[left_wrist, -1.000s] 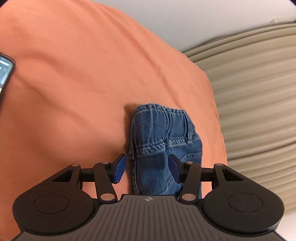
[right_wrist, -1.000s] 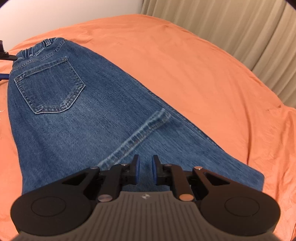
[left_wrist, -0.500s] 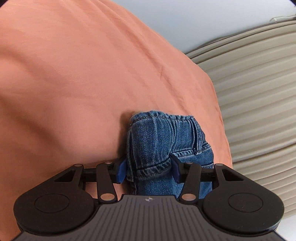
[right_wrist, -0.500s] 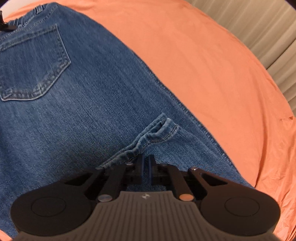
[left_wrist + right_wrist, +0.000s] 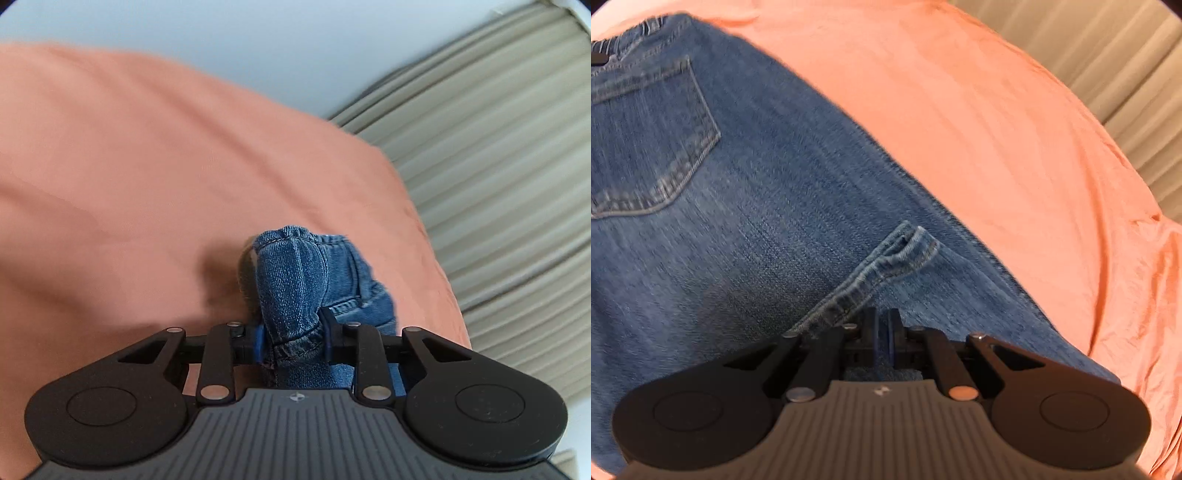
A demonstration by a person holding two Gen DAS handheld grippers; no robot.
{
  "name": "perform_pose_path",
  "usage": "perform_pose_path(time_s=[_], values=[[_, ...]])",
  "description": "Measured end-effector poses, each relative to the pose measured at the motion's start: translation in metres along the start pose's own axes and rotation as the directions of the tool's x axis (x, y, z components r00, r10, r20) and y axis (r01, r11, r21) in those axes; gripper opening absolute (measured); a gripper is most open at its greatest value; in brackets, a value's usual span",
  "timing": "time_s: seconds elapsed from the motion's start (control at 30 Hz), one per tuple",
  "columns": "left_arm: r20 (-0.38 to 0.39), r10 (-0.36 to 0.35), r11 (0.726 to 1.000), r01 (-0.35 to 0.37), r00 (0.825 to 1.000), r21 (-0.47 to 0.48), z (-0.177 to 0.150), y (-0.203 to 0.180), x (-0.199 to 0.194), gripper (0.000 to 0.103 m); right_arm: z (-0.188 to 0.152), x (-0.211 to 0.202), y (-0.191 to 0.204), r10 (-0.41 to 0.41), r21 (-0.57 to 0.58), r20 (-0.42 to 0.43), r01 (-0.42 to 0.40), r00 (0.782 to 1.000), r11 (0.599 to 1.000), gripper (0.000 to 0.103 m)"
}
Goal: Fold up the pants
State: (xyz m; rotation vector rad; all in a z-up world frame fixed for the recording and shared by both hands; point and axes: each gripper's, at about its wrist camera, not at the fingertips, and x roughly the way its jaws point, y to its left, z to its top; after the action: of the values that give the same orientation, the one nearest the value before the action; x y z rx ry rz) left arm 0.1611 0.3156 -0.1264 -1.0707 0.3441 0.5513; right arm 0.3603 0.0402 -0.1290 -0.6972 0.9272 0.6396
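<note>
Blue denim pants (image 5: 757, 229) lie flat on the orange bed sheet (image 5: 997, 129), back pocket (image 5: 653, 147) up and waistband (image 5: 639, 27) at the far left. A folded-back leg hem (image 5: 886, 262) crosses the lower part. My right gripper (image 5: 882, 325) is shut with its tips pressed into the denim just right of that hem, a thin strip of cloth between the pads. In the left wrist view the jaws of my left gripper (image 5: 292, 338) are closing on the bunched waistband end of the pants (image 5: 295, 273), which rises a little off the sheet (image 5: 129, 184).
Beige pleated curtains (image 5: 498, 147) hang past the bed's right edge, also seen as curtains (image 5: 1126, 55) at the top right. A pale wall (image 5: 221, 37) stands behind the bed. Bare orange sheet stretches left of the waistband and right of the leg.
The left jaws narrowed onto the waistband and lifted it, bunching the denim. The right gripper came down onto the leg by the hem and its jaws closed.
</note>
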Motion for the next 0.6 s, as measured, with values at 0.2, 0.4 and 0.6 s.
perform_pose_path(time_s=[0.2, 0.4, 0.6], values=[[0.071, -0.070, 0.983, 0.057, 0.995, 0.176, -0.015, -0.069, -0.043, 0.030, -0.017, -0.043, -0.012, 0.038, 0.087, 0.057, -0.043, 0.998, 0.995, 0.001], [0.039, -0.176, 0.880, 0.139, 0.984, 0.454, -0.062, -0.158, -0.078, 0.027, -0.047, -0.089, -0.025, 0.024, 0.139, 0.132, -0.043, 0.991, 0.989, 0.001], [-0.087, -0.198, 0.701, 0.203, 0.976, 0.684, -0.150, -0.217, -0.081, 0.027, -0.083, -0.120, -0.044, 0.021, 0.247, 0.182, -0.066, 0.983, 0.967, 0.001]])
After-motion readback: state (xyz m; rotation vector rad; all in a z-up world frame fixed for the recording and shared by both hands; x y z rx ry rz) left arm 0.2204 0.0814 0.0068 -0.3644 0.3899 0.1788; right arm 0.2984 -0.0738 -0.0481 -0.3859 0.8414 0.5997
